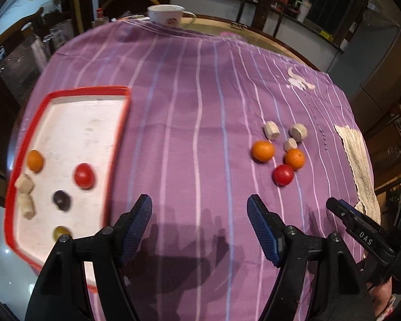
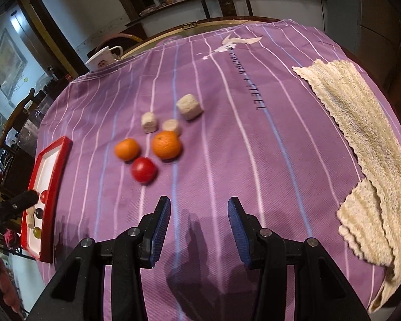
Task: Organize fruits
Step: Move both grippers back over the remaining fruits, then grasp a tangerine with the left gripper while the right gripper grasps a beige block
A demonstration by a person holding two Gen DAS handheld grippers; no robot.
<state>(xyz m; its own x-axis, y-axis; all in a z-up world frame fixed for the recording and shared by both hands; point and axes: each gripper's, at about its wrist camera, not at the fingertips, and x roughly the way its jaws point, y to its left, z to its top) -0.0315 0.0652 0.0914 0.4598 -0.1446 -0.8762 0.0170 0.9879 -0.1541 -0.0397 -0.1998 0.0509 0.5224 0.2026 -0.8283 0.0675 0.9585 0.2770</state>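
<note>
A red-rimmed white tray [image 1: 66, 92] on the left holds an orange [image 1: 34, 160], a red fruit [image 1: 84, 175], a dark plum [image 1: 62, 200], a yellow-green fruit [image 1: 61, 232] and two beige chunks [image 1: 25, 186]. On the purple cloth to the right lie two oranges [image 2: 127, 149] [image 2: 166, 144], a red fruit [image 2: 143, 169] and three beige chunks [image 2: 189, 106]. My left gripper [image 1: 199, 203] hangs open over bare cloth between tray and loose fruit. My right gripper [image 2: 199, 206] is open and holds nothing, just short of the red fruit.
A cream knitted towel [image 2: 361, 133] drapes over the cloth's right edge. A white cup [image 1: 165, 13] stands at the far edge of the round table. Chairs and a cluttered counter stand beyond the table. A finger of the right gripper [image 1: 344, 214] shows in the left wrist view.
</note>
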